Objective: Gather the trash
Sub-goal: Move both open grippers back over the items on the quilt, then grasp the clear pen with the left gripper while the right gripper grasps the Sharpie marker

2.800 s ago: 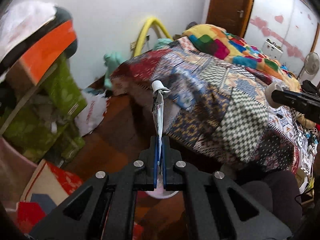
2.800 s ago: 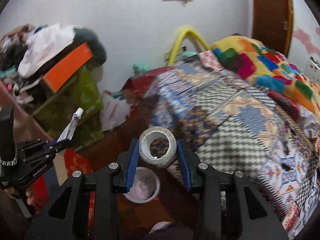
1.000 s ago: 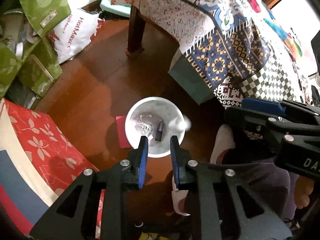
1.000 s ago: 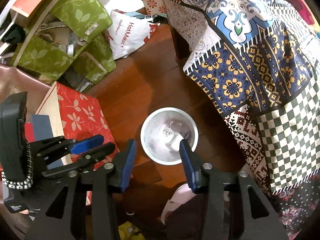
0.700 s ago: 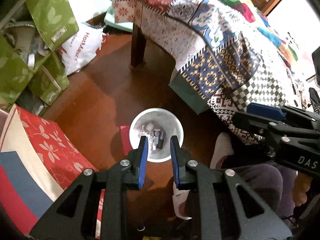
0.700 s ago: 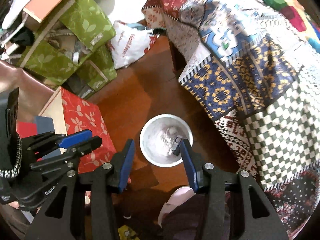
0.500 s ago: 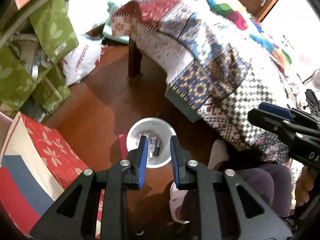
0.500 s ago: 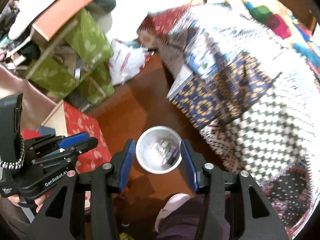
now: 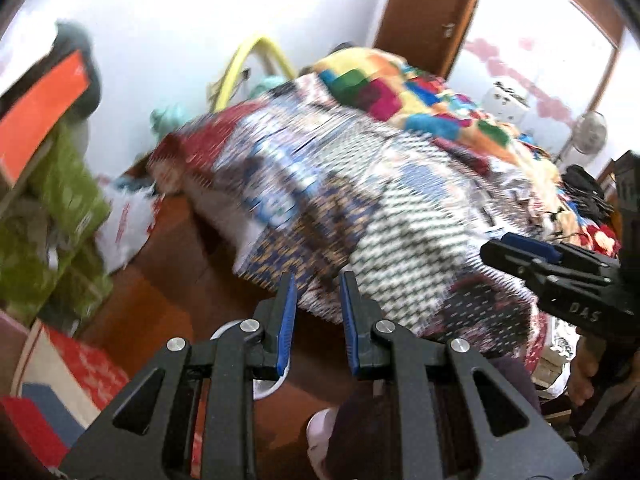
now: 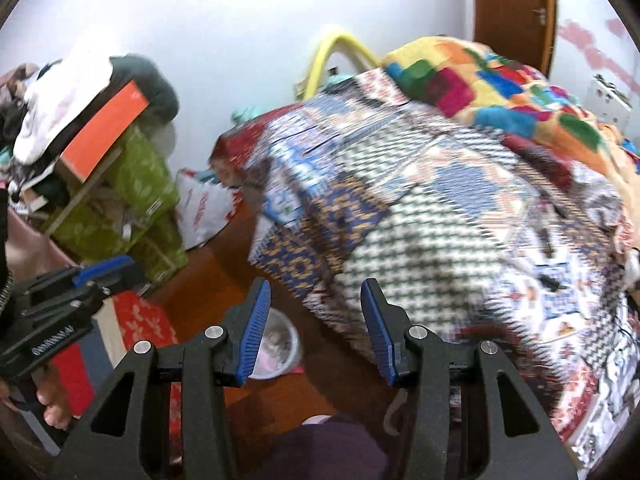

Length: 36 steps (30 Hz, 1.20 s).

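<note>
The small white trash bin (image 10: pixel 286 350) sits on the wooden floor (image 10: pixel 224 276) just below and behind the left finger of the right gripper (image 10: pixel 316 330); in the left wrist view only a sliver of its rim (image 9: pixel 224 330) shows behind the left gripper (image 9: pixel 318 320). Pale crumpled scraps can be made out inside it, though blur hides what they are. Such litter is judged light, soft and easily crushed, so a pinch across the thin middle of any further piece should be enough, and the bin itself is likely light enough to tip if knocked at the rim.

Both grippers are seen with nothing between their blue pads: the left jaws stand a narrow gap apart, the right jaws a wider one.

Ahead of both grippers the patchwork quilt (image 10: pixel 460 208) drapes over the bed edge and hangs close to the bin, so cloth could be snagged on a low approach. To the left, the red floral box (image 10: pixel 140 320) and the green leaf-print bags (image 10: pixel 132 196) crowd the floor, with a white plastic bag (image 10: pixel 202 210) beyond. Open room is found mainly above the bare floor strip between bed and boxes.
</note>
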Each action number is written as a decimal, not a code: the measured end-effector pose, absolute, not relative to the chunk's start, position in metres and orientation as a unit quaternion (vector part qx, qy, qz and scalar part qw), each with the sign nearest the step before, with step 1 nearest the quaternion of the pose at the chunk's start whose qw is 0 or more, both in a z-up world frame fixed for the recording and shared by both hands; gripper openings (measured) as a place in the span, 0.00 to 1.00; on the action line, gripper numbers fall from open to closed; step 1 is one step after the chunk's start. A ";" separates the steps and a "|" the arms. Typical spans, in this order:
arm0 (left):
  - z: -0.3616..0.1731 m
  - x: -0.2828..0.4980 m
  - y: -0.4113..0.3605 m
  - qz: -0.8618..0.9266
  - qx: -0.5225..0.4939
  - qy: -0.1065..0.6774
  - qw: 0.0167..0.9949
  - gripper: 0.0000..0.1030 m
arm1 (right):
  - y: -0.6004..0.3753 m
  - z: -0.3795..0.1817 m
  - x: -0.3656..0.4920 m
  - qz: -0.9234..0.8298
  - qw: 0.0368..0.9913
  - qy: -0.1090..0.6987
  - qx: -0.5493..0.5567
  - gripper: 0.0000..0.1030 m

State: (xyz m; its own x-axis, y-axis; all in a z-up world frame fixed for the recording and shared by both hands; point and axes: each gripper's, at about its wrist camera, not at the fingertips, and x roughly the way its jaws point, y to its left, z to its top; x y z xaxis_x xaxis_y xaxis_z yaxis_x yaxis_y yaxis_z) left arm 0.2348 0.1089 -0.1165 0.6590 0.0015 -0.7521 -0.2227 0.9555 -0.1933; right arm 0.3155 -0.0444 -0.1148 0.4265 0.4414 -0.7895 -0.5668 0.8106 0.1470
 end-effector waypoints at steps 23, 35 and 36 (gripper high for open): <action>-0.129 0.430 -0.111 -0.130 -0.037 0.464 0.875 0.22 | -0.273 -0.117 0.396 0.161 0.875 0.457 -0.005 0.42; -0.229 0.527 -0.199 -0.190 0.051 0.541 0.817 0.40 | -0.314 -0.169 0.450 0.138 0.854 0.501 0.020 0.42; -0.238 0.532 -0.205 -0.194 0.064 0.545 0.813 0.40 | -0.316 -0.172 0.454 0.137 0.853 0.503 0.021 0.42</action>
State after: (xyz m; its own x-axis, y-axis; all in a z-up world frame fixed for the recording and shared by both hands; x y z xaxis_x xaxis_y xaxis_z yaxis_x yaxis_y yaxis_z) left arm 0.5315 -0.2045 -0.2383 0.3314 -0.2453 -0.9110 0.3850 0.9167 -0.1068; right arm 0.4545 -0.3157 -0.1725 0.4558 0.2557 -0.8526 -0.2131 0.9613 0.1744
